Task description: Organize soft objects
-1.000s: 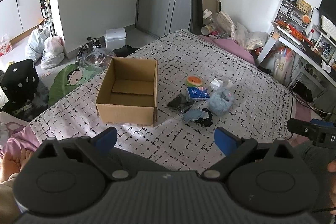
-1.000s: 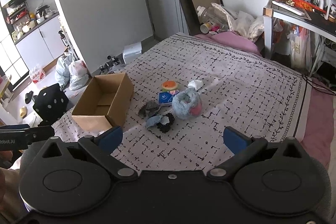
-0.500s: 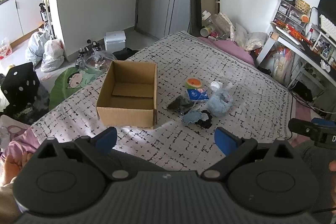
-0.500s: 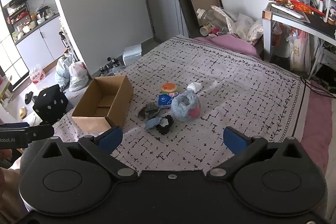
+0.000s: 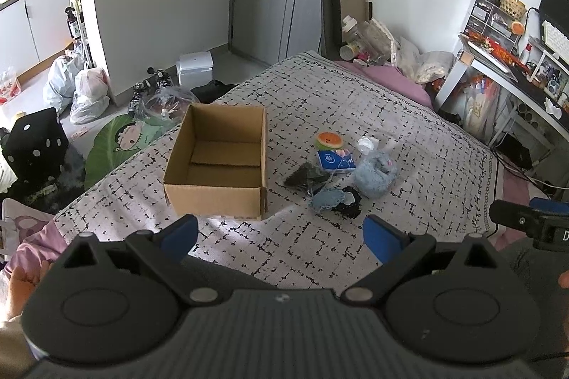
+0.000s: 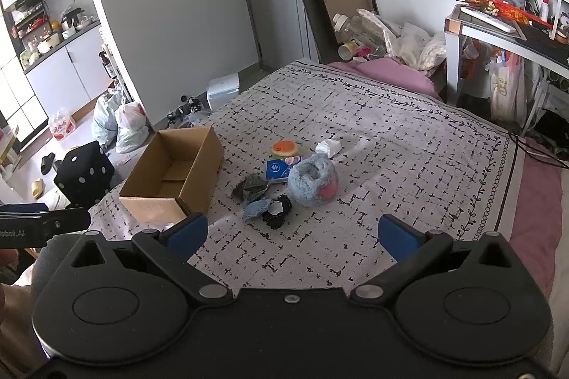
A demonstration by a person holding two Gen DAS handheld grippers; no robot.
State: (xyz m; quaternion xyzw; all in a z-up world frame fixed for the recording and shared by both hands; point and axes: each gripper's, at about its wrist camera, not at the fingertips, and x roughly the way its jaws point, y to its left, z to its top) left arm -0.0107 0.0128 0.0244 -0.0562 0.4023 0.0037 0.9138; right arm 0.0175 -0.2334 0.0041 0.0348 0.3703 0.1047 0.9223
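Note:
An open, empty cardboard box [image 5: 217, 162] [image 6: 174, 172] sits on the patterned bed cover [image 5: 355, 101]. Right of it lies a cluster of soft items: a fluffy blue plush [image 5: 375, 172] [image 6: 313, 180], an orange round plush [image 5: 329, 140] [image 6: 283, 148], a blue tissue pack [image 5: 336, 160], a dark pouch [image 5: 306, 178], a denim scrap [image 5: 329, 199], a black scrunchie [image 5: 350, 203] and a white wad [image 5: 366, 144]. My left gripper [image 5: 279, 236] and right gripper [image 6: 290, 235] are both open and empty, held above the near bed edge, well short of the items.
The right gripper also shows at the right edge of the left wrist view [image 5: 530, 222]. A black dotted cube [image 5: 35, 144], bags [image 5: 89, 94] and clutter lie on the floor left. A desk [image 5: 508, 69] stands right. Bottles and bags [image 6: 384, 41] pile at the bed's far end.
Both grippers have drawn back and risen slightly; the box and items look a little smaller and farther. Nothing on the bed has moved.

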